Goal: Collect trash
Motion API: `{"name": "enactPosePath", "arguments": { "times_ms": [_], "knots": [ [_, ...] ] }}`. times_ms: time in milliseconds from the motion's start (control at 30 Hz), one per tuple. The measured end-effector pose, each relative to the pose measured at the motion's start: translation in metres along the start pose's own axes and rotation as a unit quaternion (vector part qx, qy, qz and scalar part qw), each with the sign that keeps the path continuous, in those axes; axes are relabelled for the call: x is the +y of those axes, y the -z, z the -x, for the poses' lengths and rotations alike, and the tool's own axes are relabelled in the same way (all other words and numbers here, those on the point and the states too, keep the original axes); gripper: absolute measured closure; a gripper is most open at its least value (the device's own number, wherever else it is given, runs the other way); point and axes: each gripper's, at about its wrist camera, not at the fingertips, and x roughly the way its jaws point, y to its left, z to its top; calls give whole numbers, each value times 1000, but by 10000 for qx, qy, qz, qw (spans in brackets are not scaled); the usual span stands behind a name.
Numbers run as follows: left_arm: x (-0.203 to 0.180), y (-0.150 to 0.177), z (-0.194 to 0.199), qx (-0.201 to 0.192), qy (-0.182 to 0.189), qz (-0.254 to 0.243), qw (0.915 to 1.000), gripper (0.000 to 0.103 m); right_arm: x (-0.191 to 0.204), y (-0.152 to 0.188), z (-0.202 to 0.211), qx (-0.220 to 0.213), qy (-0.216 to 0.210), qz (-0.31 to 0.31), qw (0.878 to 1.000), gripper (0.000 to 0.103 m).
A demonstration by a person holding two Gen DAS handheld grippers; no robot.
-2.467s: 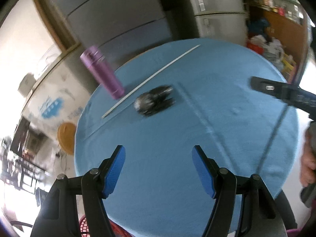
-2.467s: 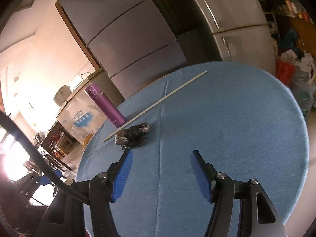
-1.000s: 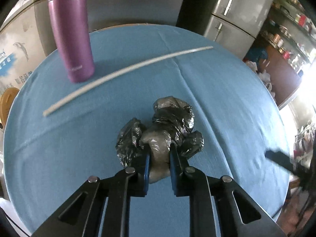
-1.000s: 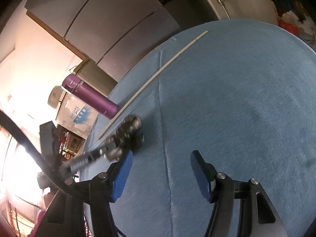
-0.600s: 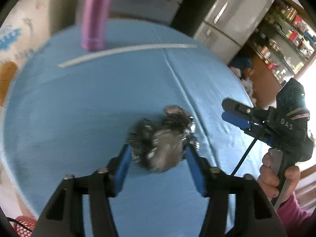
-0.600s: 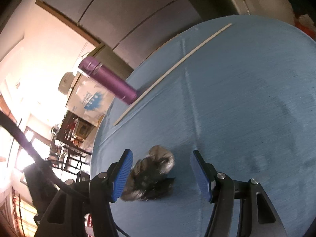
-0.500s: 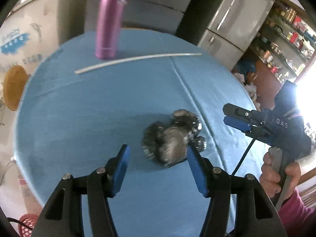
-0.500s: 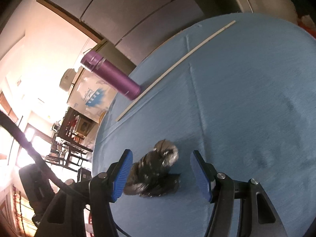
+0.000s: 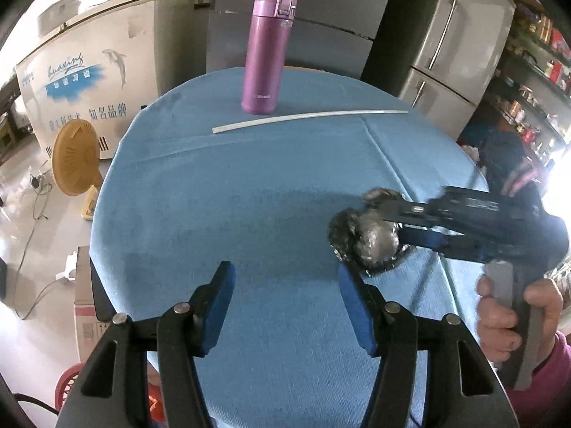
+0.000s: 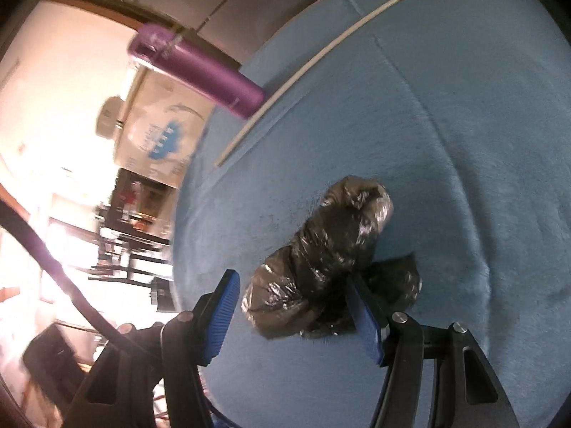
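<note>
A crumpled black plastic trash bag (image 9: 360,240) lies on the round table with a blue cloth (image 9: 214,196). My left gripper (image 9: 285,271) stands open over bare cloth, with the bag just past its right finger. In the left wrist view the right gripper (image 9: 394,224), held by a hand (image 9: 499,314), reaches in from the right with a finger on each side of the bag. The right wrist view shows the bag (image 10: 332,249) between the jaws of the right gripper (image 10: 291,285). The right pad is against the bag and a gap remains at the left pad.
A purple flask (image 9: 266,50) stands at the table's far side, with a long white strip (image 9: 307,118) lying in front of it. Beyond the table are a white chest freezer (image 9: 89,67), an orange fan grille (image 9: 75,160), a fridge (image 9: 446,46) and a red basket (image 9: 67,388) on the floor.
The left gripper was shut on the bag, then opened, let it go and drew back to the left. The right gripper moved in until its jaws straddled the bag.
</note>
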Motion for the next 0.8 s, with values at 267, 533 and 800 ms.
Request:
{"name": "enactPosePath", "arguments": {
  "times_ms": [267, 533, 800],
  "knots": [
    [-3, 2, 1, 74, -28, -14, 10000, 42, 24, 2, -30, -117, 594, 514, 9968, 52],
    [-12, -1, -1, 130, -40, -61, 9999, 42, 5, 8, -8, -365, 412, 615, 9966, 62],
    [-29, 1, 2, 140, -43, -130, 9998, 42, -41, 10, 58, -914, 60, 576, 9941, 68]
  ]
}}
